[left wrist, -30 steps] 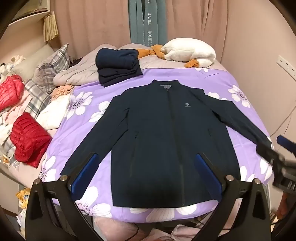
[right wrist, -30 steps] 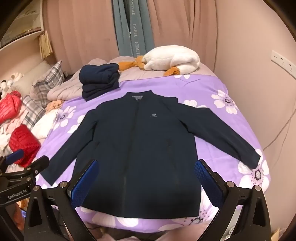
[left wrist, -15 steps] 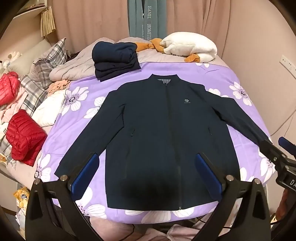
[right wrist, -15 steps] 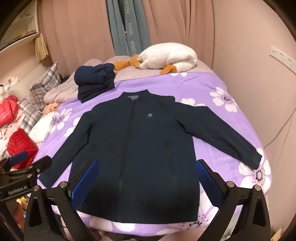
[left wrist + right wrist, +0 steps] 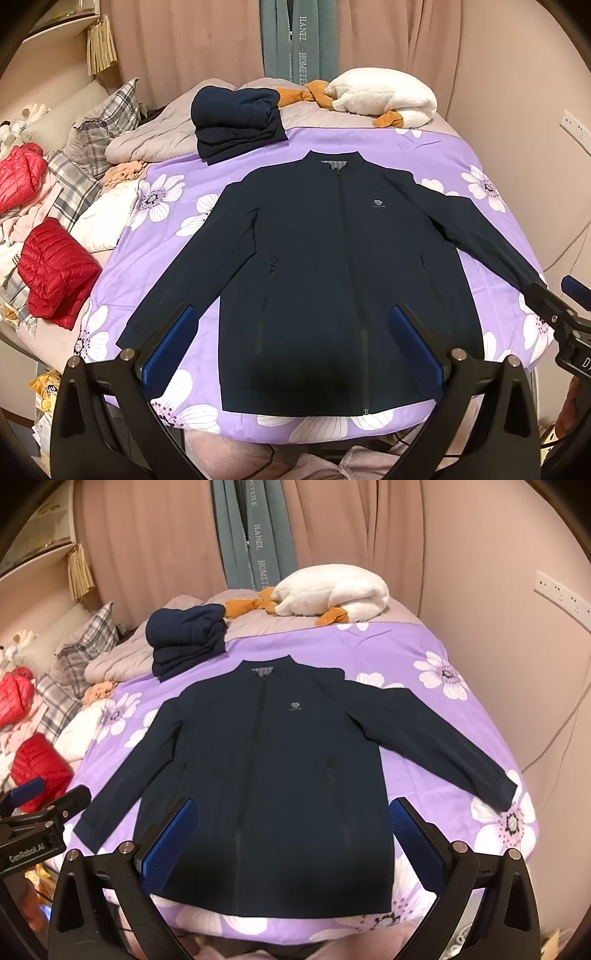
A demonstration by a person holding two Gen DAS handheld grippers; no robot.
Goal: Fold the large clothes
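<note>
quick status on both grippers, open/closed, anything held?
Left gripper: open, holding nothing, above the hem of the navy jacket.
Right gripper: open, holding nothing, above the same hem.

Purple bedspread with white flower print (image 5: 177, 229) covers the bed. A white plush toy with orange feet (image 5: 384, 98) lies at the head. Red quilted down jackets (image 5: 55, 273) and a grey plaid pillow (image 5: 107, 122) lie at the side. Pink curtains (image 5: 147, 542) hang behind.

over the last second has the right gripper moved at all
Yes. In the left wrist view the right gripper sits lower against the jacket cuff than before, though that camera itself shifted too.
</note>
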